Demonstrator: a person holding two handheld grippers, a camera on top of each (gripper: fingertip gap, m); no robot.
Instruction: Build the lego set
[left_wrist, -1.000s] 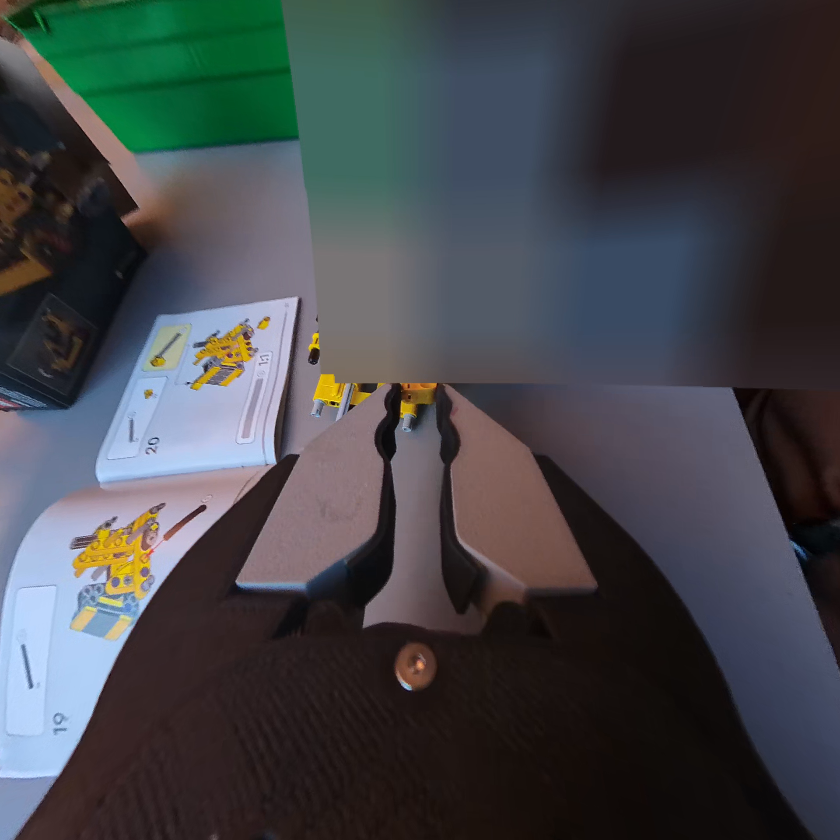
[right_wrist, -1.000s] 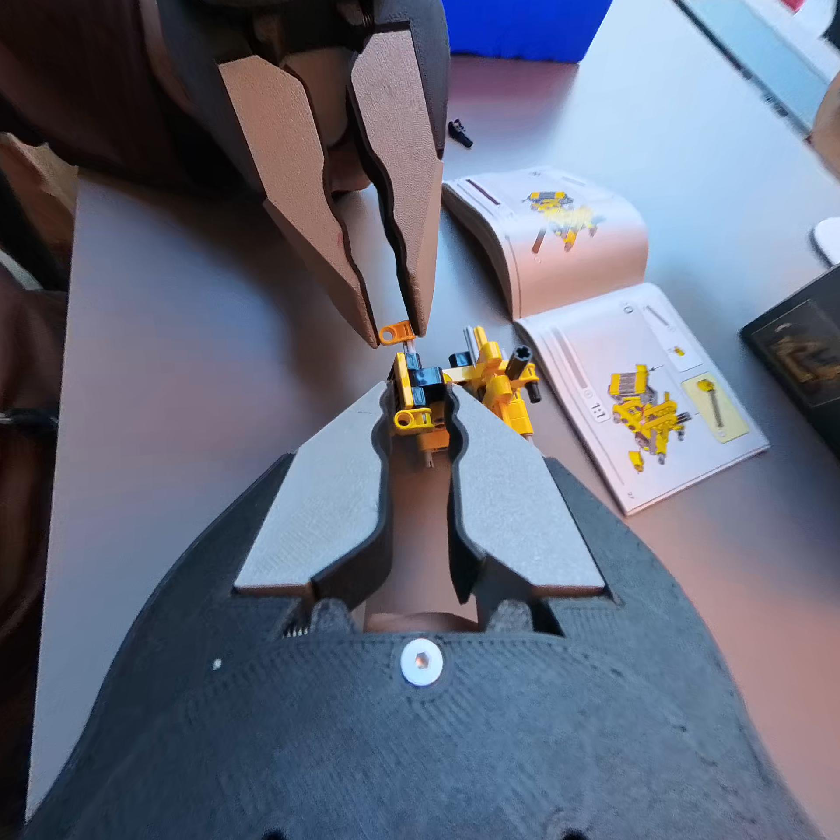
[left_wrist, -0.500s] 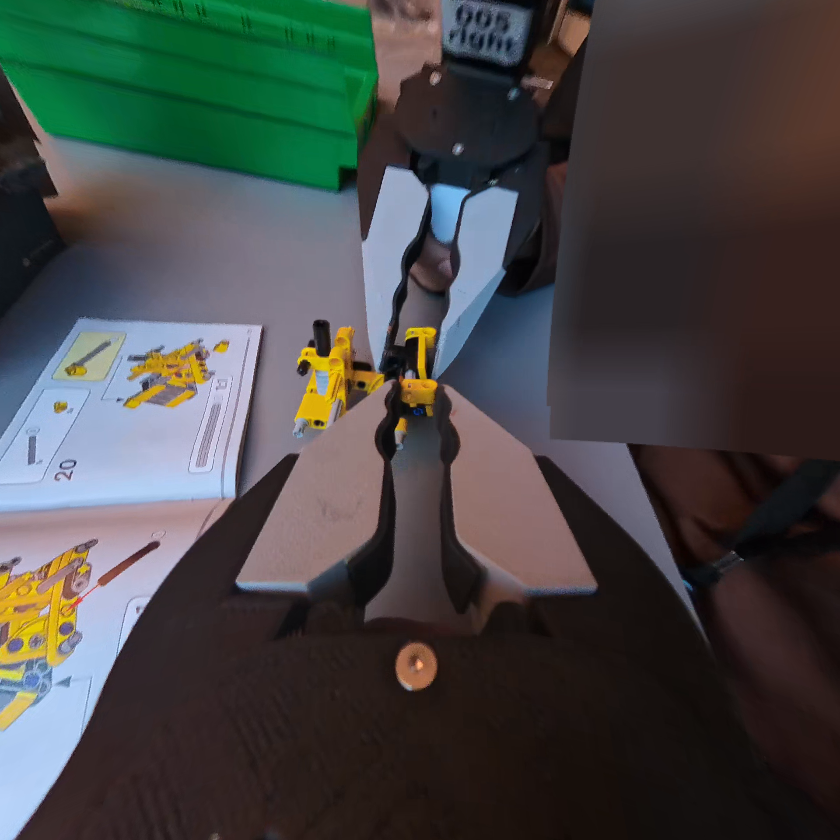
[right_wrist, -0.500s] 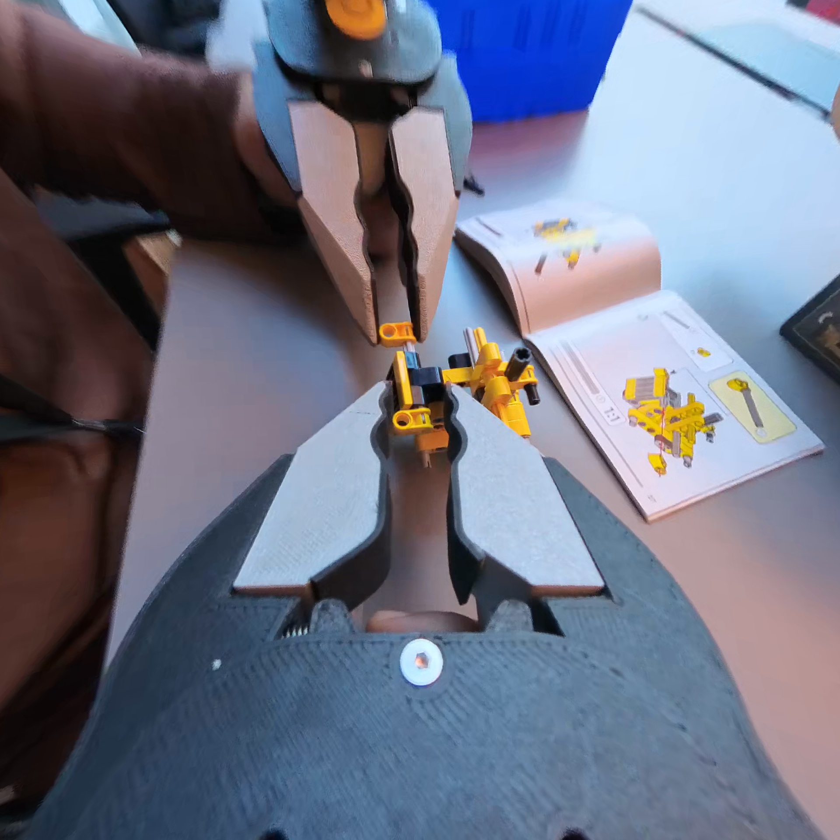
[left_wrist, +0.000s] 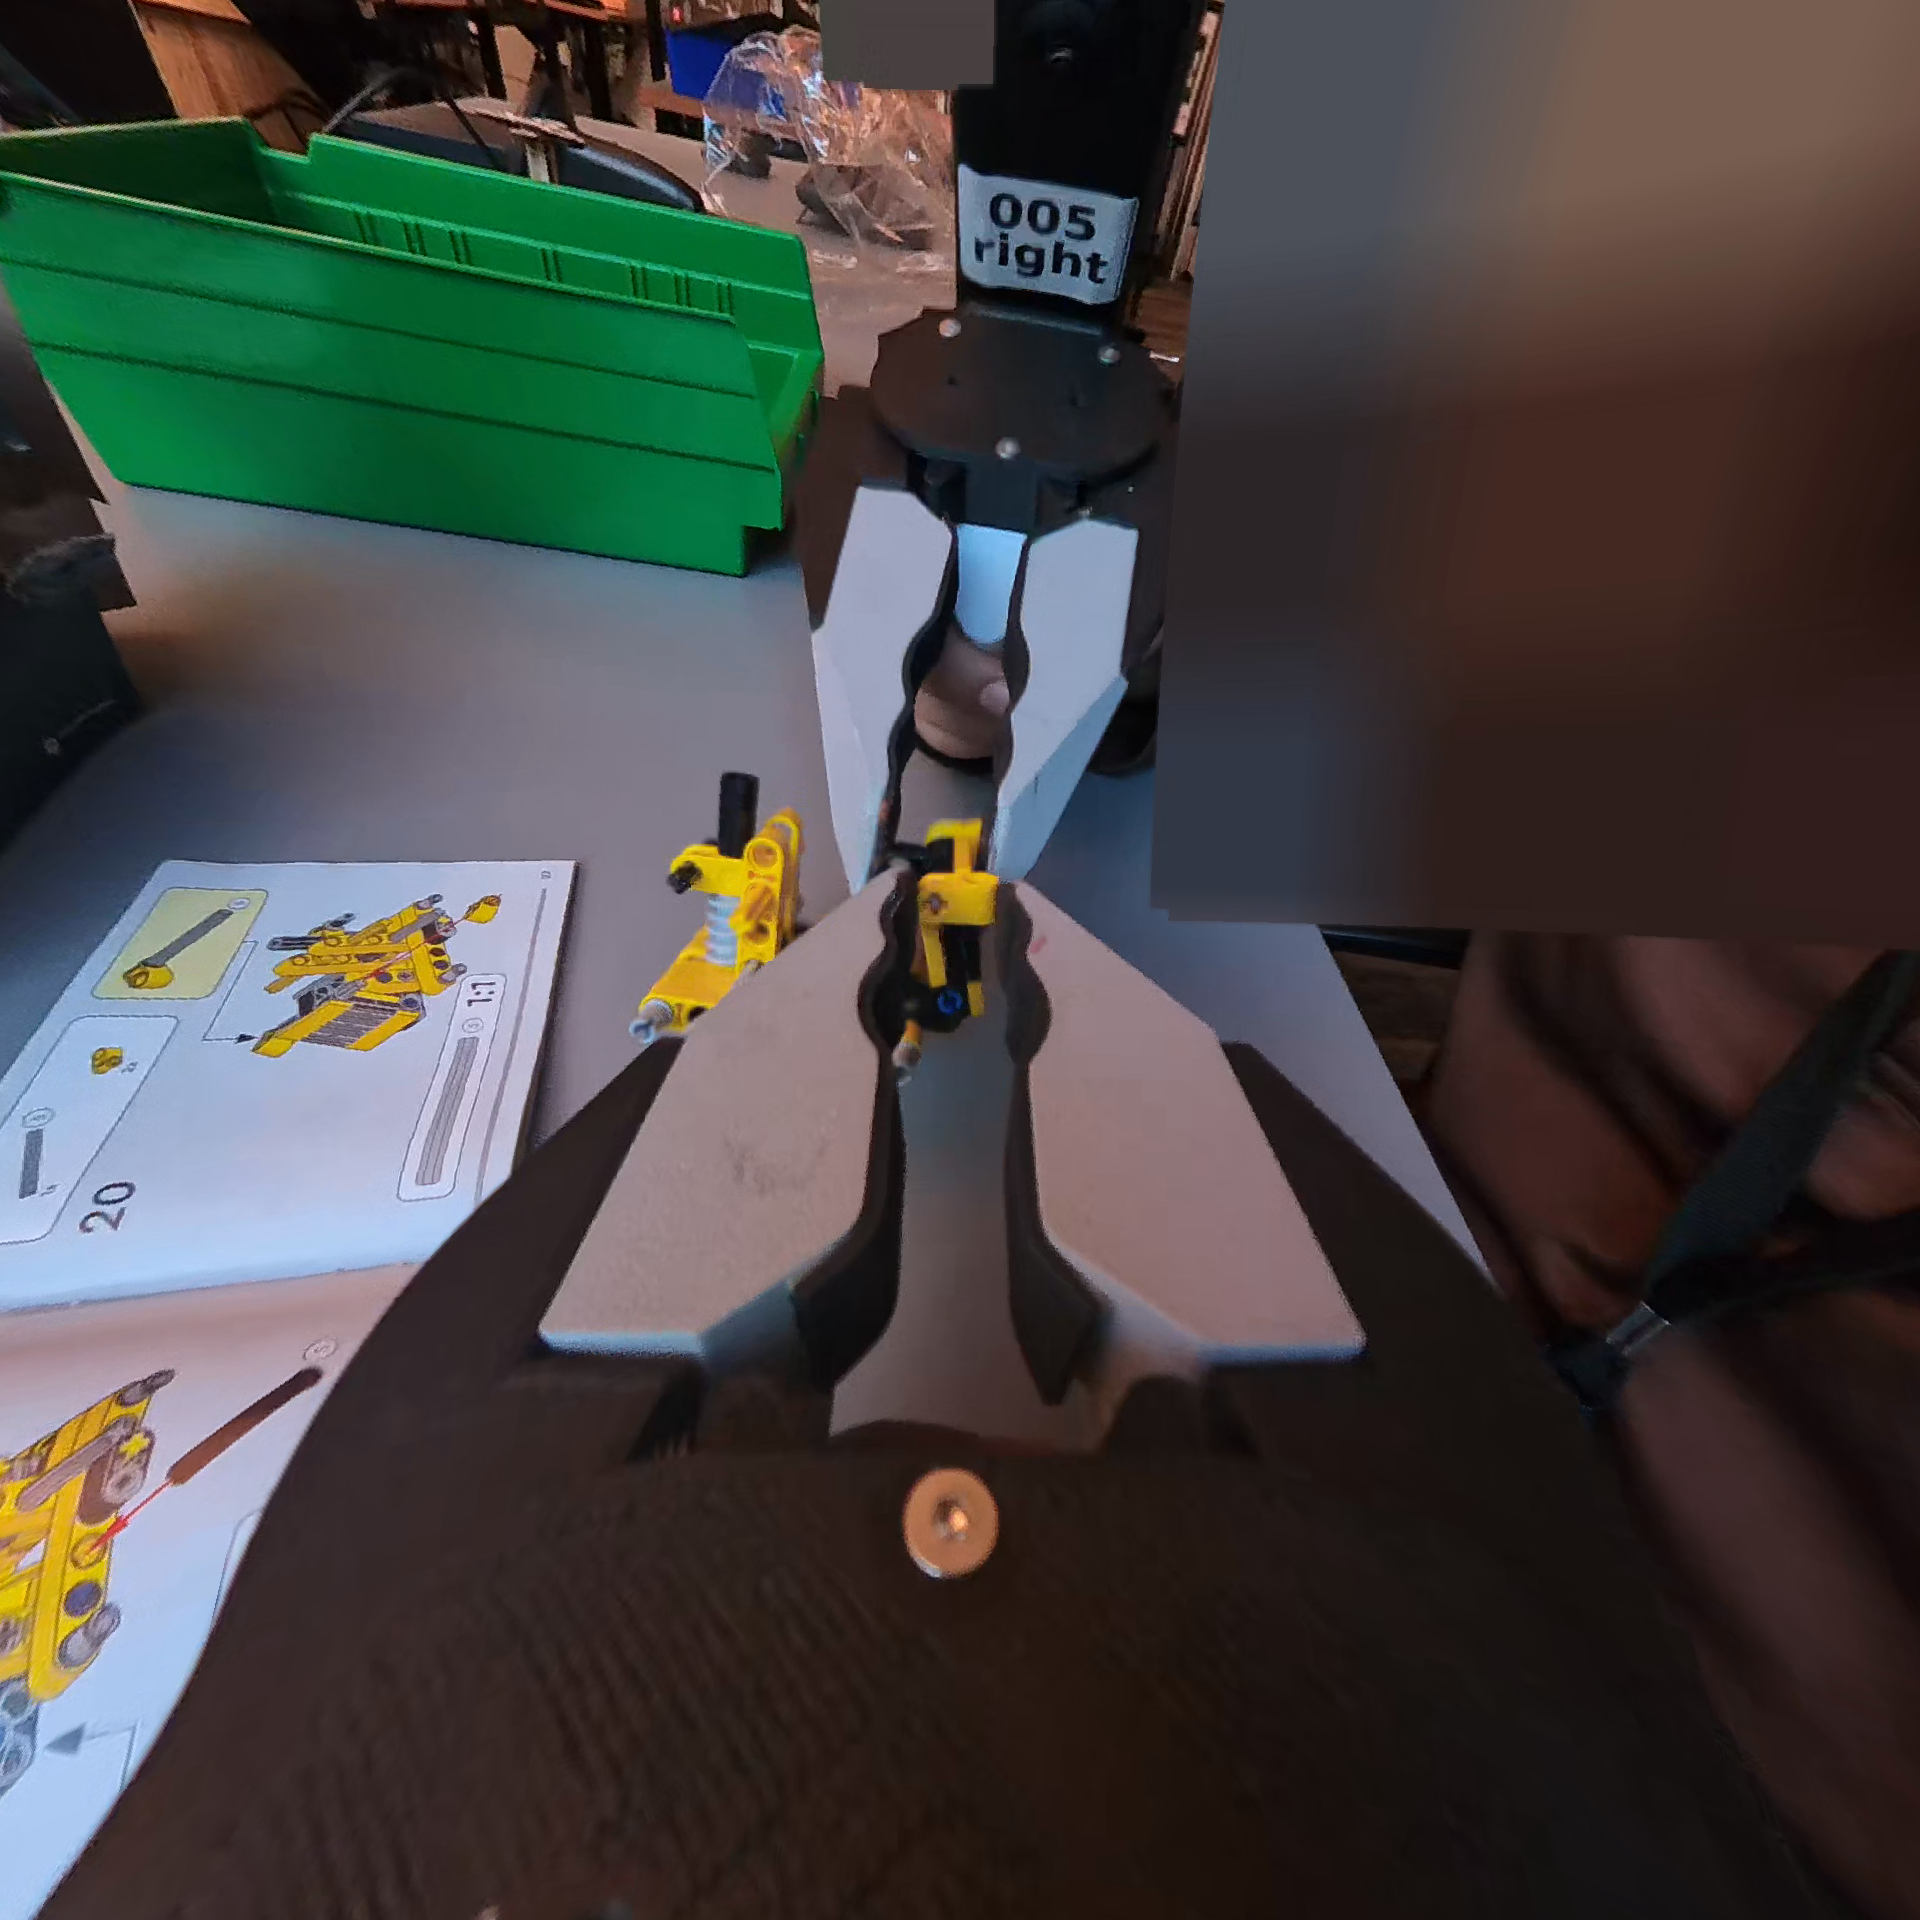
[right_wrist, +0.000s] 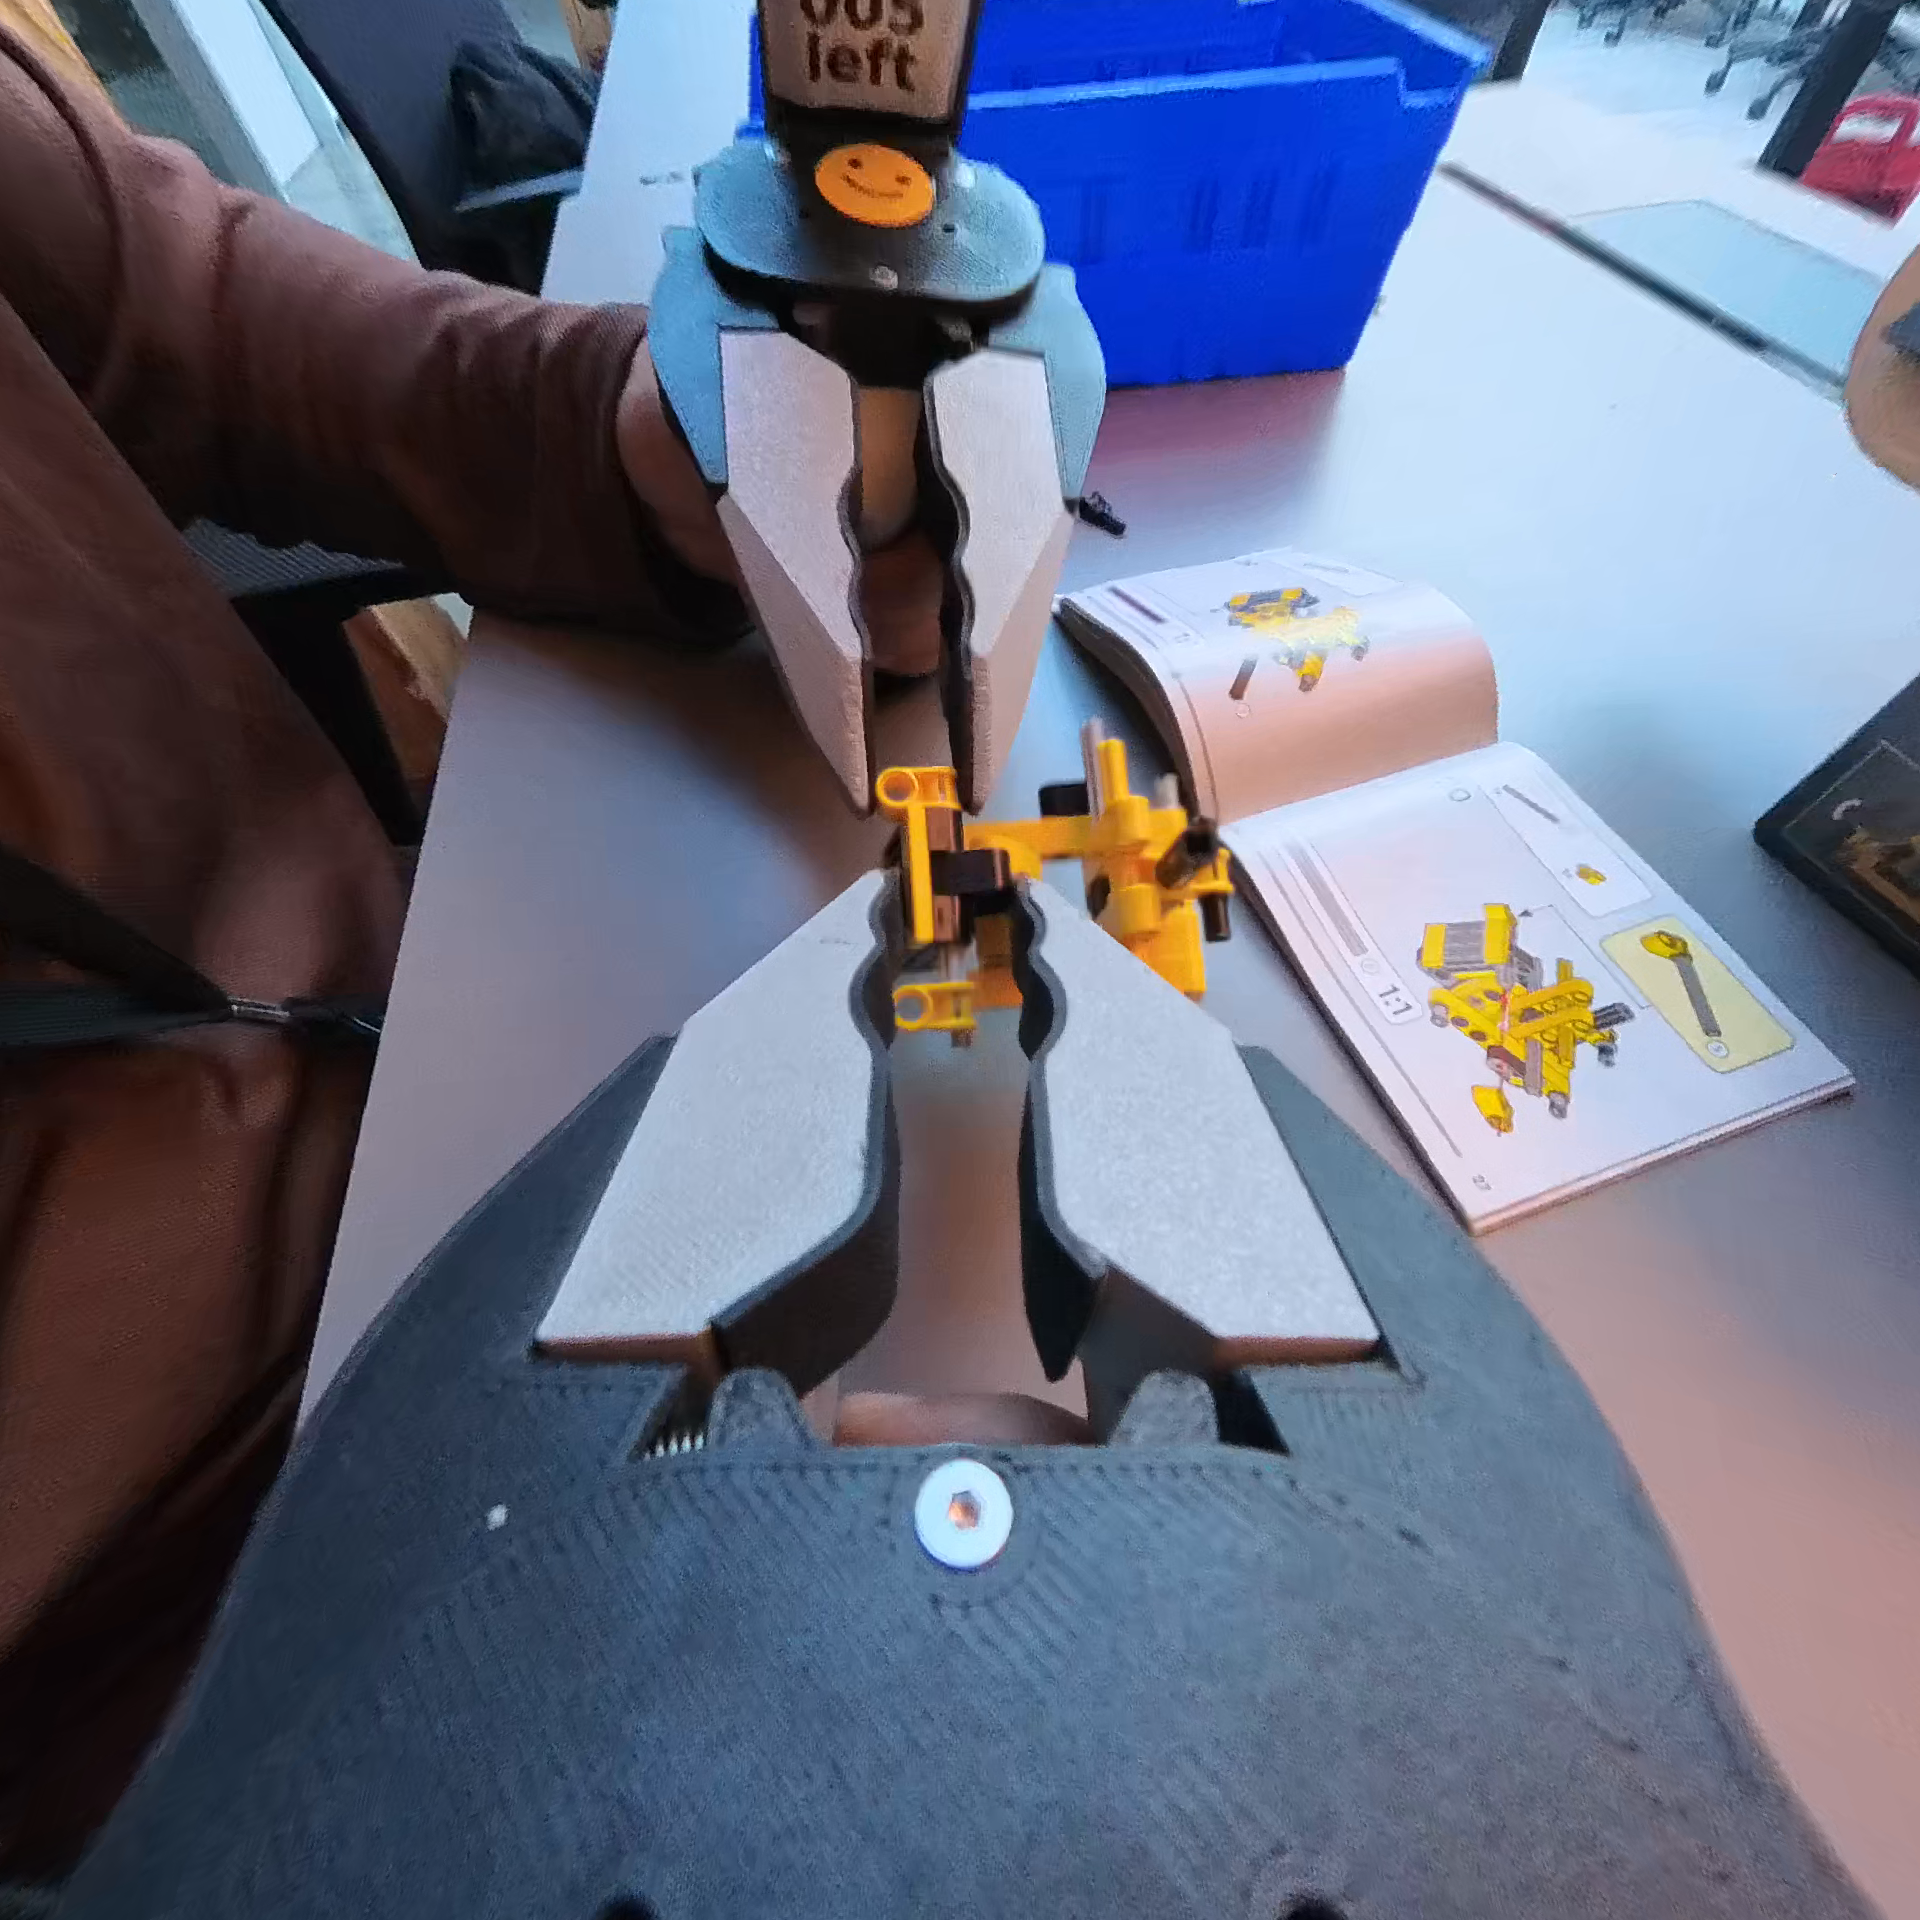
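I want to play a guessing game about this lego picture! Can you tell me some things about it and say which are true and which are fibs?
1. Both tongs, left tongs and right tongs, grip the yellow lego model. True.
2. The instruction booklet is closed. False: it lies open.
3. A green bin stands on the table. True.
4. The bin behind the left tongs is red. False: the blue bin.

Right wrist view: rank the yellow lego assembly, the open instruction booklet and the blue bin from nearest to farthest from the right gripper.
1. The yellow lego assembly, held between the right gripper fingers.
2. The open instruction booklet, flat on the table to the right.
3. The blue bin, at the far end of the table, behind the left gripper.
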